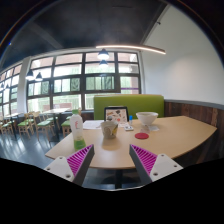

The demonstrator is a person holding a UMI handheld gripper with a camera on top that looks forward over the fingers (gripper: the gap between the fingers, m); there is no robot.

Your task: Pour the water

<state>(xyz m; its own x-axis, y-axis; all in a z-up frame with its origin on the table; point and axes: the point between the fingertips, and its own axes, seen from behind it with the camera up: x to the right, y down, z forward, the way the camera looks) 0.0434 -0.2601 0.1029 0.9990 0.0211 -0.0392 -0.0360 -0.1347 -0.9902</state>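
Observation:
A wooden table (160, 140) stands well ahead of my gripper (112, 160). On it are a tan cup (110, 128) near the middle, a white bowl (147, 118) to its right, a small red lid or coaster (141, 135), and a bottle with green contents (78, 131) at the left. My gripper is open and empty, its two magenta pads (144, 158) wide apart, level with the table's near edge. No object is between the fingers.
A laptop (116, 113) and papers lie at the table's far side. A green bench back (130, 103) runs behind it. Chairs and tables (25, 124) stand at the left by large windows (70, 80). Ceiling lamps (104, 56) hang above.

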